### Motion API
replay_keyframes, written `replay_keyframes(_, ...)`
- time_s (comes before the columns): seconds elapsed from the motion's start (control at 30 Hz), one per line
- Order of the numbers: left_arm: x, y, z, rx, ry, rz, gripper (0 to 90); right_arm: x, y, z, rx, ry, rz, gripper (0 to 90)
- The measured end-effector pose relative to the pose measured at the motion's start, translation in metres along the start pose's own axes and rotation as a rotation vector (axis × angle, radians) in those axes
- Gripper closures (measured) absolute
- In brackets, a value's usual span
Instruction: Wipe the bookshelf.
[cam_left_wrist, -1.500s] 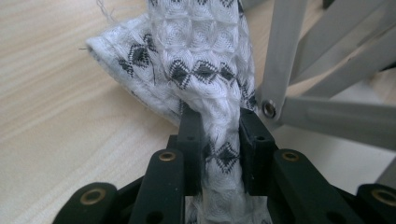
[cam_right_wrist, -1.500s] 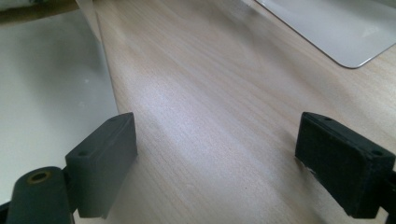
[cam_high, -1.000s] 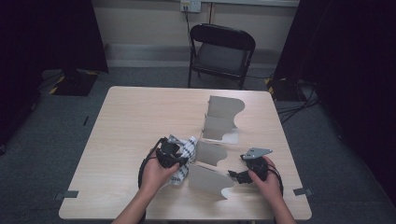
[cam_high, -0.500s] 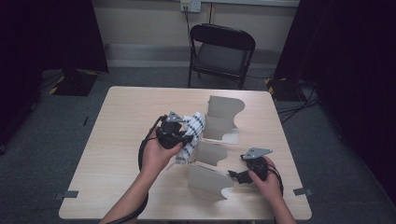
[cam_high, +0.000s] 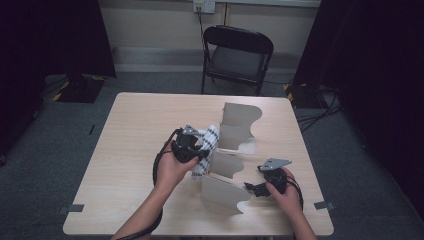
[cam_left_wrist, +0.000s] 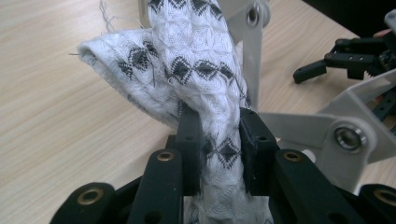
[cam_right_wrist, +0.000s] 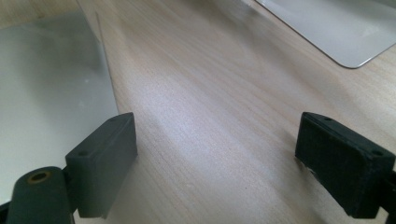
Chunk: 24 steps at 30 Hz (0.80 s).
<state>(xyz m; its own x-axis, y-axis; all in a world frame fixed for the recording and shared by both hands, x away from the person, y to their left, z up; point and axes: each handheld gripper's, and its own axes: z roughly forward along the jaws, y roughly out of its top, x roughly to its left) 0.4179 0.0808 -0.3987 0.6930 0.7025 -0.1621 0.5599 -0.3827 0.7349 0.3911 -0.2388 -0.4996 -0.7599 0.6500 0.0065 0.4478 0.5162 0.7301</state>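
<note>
White patterned cloth (cam_left_wrist: 205, 74) clamped in left tongs (cam_left_wrist: 219, 140); right tongs (cam_right_wrist: 229, 163) spread, beside panel edge (cam_right_wrist: 105, 60).

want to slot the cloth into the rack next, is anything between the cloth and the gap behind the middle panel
Nothing visible blocks it. The left gripper holds the patterned cloth right beside the white divider rack, and the right gripper sits open by the nearest panel, off to the side.

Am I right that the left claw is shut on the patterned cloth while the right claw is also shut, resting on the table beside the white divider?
Not quite: the left claw is indeed shut on the patterned cloth, but the right claw is open. The right gripper view shows its jaws spread wide over bare table, beside the white divider.
</note>
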Motion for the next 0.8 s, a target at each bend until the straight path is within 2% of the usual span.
replay_keyframes(0.27, 0.003, -0.015, 0.015, 0.046, -0.001, -0.012, 72.5, 0.0, 0.0, 0.0, 0.0, 0.0, 0.0, 12.0)
replay_keyframes(0.57, 0.003, -0.041, 0.037, 0.102, -0.012, -0.02, 72.6, 0.0, 0.0, 0.0, 0.0, 0.0, -0.001, 12.0)
replay_keyframes(0.8, 0.005, -0.054, 0.045, 0.131, -0.014, -0.036, 72.6, 0.0, 0.0, 0.0, 0.0, 0.0, 0.0, 12.1)
